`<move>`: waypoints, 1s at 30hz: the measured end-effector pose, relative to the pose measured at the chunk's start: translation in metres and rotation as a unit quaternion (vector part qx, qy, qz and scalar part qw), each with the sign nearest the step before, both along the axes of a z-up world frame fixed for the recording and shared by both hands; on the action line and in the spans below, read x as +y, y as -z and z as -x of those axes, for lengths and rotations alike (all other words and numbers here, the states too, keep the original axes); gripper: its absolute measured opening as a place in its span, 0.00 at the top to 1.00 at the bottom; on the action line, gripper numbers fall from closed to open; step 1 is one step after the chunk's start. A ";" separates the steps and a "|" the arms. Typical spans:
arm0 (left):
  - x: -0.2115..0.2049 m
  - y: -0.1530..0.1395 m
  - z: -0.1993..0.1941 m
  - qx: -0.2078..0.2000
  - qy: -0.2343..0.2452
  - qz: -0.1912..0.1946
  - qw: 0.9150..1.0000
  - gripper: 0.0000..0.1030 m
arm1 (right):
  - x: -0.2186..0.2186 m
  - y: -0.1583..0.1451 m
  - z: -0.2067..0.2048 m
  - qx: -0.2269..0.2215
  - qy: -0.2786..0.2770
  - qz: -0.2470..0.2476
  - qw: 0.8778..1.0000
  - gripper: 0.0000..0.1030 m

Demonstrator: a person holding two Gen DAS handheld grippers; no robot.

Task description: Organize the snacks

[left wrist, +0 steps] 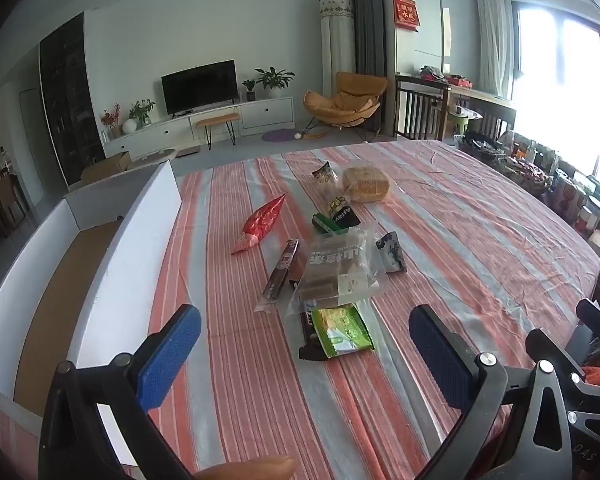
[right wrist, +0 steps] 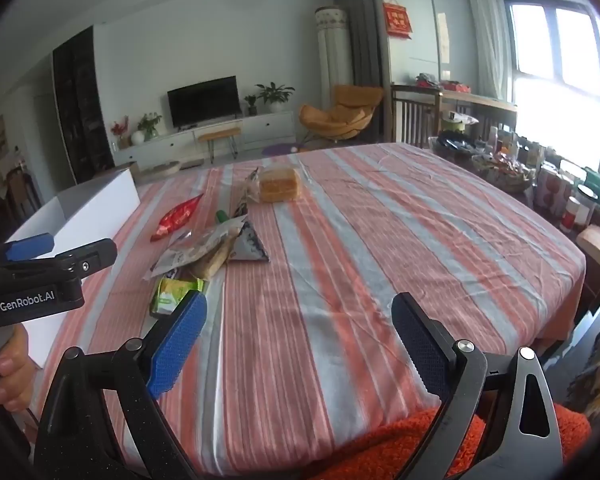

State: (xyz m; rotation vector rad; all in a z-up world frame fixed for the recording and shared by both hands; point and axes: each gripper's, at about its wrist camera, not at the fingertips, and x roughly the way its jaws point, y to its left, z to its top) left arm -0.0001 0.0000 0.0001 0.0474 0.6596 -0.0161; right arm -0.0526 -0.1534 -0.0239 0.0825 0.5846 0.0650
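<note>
Fingers spread wide on both sides, nothing between them: the left gripper (left wrist: 304,344) hangs over the near end of the snack pile, and the right gripper (right wrist: 300,340) hovers above bare striped tablecloth (right wrist: 380,240), gripping nothing either. The snacks sit in a loose cluster mid-table. Nearest is a green packet (left wrist: 342,332) lying on a dark bar, with a clear bag of brown cakes (left wrist: 336,272) overlapping it. A slim dark stick pack (left wrist: 280,276) lies just left, a red cone-shaped packet (left wrist: 262,220) farther left, a small black-and-white triangle pack (left wrist: 392,252) to the right. At the far end, a wrapped bread loaf (left wrist: 366,186). The white box (left wrist: 132,240) stands open along the table's left edge.
</note>
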 end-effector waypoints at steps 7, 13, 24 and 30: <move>0.000 0.000 0.000 0.006 0.002 0.004 1.000 0.00 | 0.006 0.005 0.003 -0.003 -0.005 0.009 1.000 0.07; 0.000 0.000 0.000 0.006 0.003 0.004 1.000 0.00 | 0.006 0.000 0.003 -0.005 -0.004 0.009 1.000 0.07; 0.000 0.000 0.000 0.007 0.003 0.004 1.000 0.00 | 0.006 0.000 0.004 -0.006 -0.004 0.010 1.000 0.07; -0.004 0.005 0.004 0.009 0.003 0.004 1.000 0.00 | 0.006 0.000 0.004 -0.006 -0.005 0.009 1.000 0.07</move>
